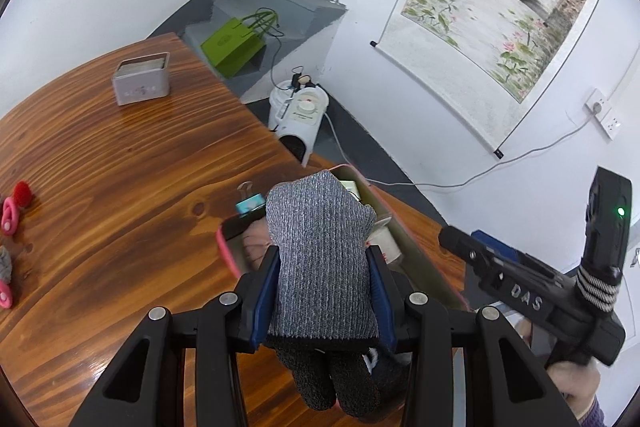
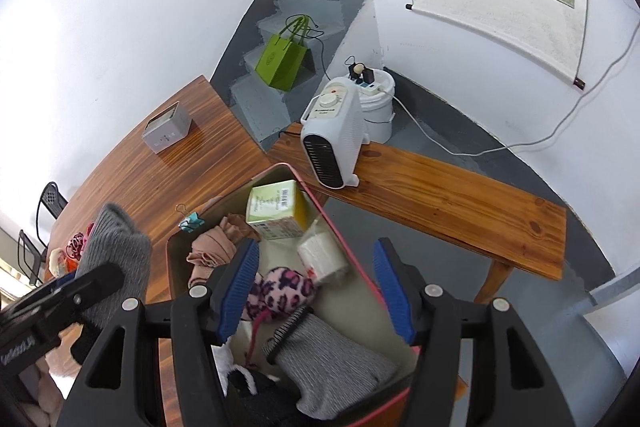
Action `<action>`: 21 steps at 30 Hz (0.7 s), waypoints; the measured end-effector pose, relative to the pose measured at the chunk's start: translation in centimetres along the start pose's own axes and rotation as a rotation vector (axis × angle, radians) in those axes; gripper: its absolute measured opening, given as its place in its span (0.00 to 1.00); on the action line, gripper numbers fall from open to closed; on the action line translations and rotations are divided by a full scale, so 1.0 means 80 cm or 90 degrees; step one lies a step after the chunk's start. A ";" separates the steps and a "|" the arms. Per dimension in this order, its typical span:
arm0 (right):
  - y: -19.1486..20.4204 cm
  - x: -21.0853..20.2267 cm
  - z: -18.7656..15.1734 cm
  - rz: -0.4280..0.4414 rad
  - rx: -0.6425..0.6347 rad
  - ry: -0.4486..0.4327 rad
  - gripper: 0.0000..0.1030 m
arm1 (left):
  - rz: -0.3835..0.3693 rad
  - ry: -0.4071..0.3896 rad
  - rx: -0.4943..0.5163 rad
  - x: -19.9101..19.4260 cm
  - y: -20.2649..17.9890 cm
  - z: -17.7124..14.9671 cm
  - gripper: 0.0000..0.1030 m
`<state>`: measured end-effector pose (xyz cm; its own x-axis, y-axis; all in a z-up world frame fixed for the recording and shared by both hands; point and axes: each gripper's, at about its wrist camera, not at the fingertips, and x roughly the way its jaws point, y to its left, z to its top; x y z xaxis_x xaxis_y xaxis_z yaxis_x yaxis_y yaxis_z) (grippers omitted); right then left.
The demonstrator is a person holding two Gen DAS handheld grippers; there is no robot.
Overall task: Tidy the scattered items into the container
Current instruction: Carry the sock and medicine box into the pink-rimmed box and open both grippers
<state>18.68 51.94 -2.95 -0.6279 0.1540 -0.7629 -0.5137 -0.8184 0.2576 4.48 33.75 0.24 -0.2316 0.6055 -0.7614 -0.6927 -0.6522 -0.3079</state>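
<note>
My left gripper [image 1: 323, 259] is shut on a grey knitted glove [image 1: 320, 247] with a dark cuff and holds it over the pink-rimmed container [image 1: 230, 255]. My right gripper [image 2: 316, 291] hangs open over the same container [image 2: 340, 239], nothing between its blue pads [image 2: 236, 291]. Inside lie a second grey glove [image 2: 332, 363], a pink spotted plush [image 2: 280, 291], a beige cloth [image 2: 212, 251], a green-and-yellow box [image 2: 276, 211] and a white roll [image 2: 322, 255]. A teal binder clip [image 2: 190, 221] sits on the table beside the rim. Pink and red hair accessories [image 1: 12, 211] lie at the table's left.
A grey tin [image 1: 142, 79] stands at the far end of the wooden table [image 1: 120, 167]. A white heater [image 2: 334, 135] sits on a wooden bench [image 2: 440, 199] beyond the container. A green bag [image 2: 282, 61] rests on the grey stairs. A person's hand [image 1: 576, 383] holds the right gripper.
</note>
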 end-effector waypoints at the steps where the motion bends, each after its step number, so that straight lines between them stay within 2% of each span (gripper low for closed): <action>1: -0.003 -0.003 -0.001 -0.003 0.001 -0.001 0.62 | -0.004 0.000 0.005 0.005 -0.005 0.003 0.42; 4: -0.011 -0.011 -0.001 -0.012 0.006 -0.007 0.62 | -0.009 0.009 0.019 0.022 -0.017 0.012 0.48; 7: -0.016 -0.016 -0.001 -0.016 0.011 -0.012 0.62 | -0.001 0.012 0.007 0.030 -0.016 0.015 0.66; 13: -0.011 -0.017 -0.002 -0.007 0.011 -0.013 0.62 | 0.019 0.011 -0.018 0.018 0.010 0.007 0.66; 21: 0.045 -0.005 0.000 0.037 -0.027 -0.007 0.62 | 0.072 -0.010 -0.082 -0.024 0.083 -0.014 0.66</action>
<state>17.08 48.98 -1.71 -0.6627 0.1108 -0.7407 -0.4509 -0.8487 0.2764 1.11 27.73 -0.95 -0.3145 0.5307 -0.7871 -0.5687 -0.7692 -0.2914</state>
